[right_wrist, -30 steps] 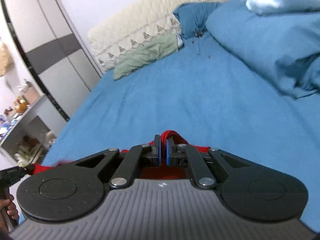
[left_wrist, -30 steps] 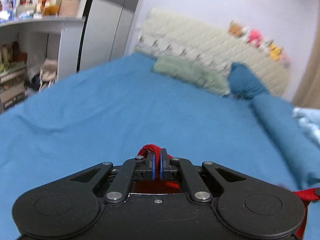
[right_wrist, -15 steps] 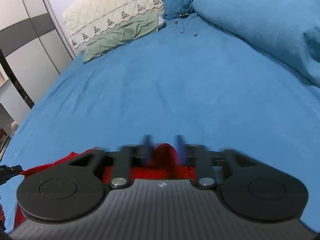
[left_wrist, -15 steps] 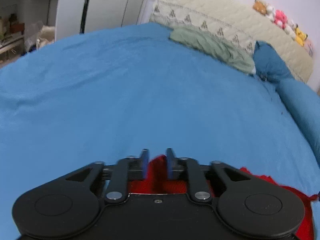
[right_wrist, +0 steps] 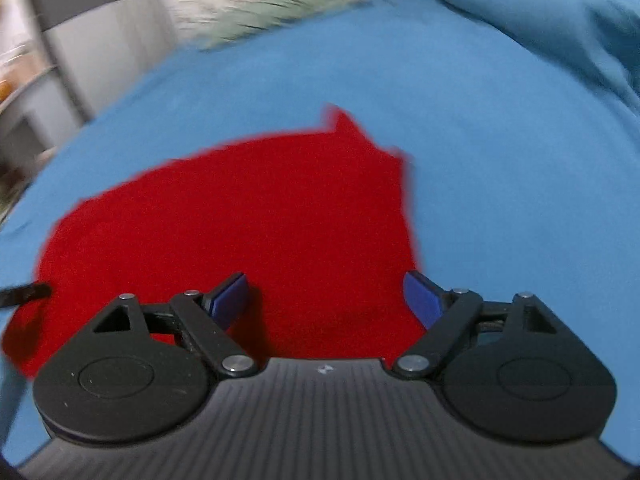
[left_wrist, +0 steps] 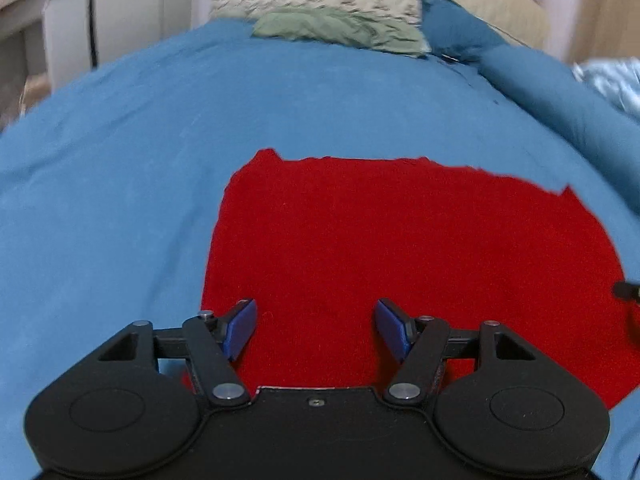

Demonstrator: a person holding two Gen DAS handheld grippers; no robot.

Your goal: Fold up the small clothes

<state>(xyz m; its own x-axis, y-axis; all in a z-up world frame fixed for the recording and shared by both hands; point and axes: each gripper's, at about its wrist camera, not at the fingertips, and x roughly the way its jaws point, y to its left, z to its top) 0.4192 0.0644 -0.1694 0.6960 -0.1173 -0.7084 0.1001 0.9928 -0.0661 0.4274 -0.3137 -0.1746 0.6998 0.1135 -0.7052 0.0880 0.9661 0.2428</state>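
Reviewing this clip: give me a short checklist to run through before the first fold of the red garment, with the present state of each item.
1. Left gripper released: ok, jaws just opened, nothing pinched.
2. Right gripper released: ok, jaws just opened, pads clear of the cloth.
3. Red garment lying flat on the blue bed sheet: ok, no big wrinkles.
4. Far edge straight: ok, though both far corners poke up slightly.
5. Near edge: cannot tell, hidden under the grippers.
6. Garment type and which side faces up: cannot tell.

Both wrist cameras look steeply down, close over one red garment (left_wrist: 400,248).
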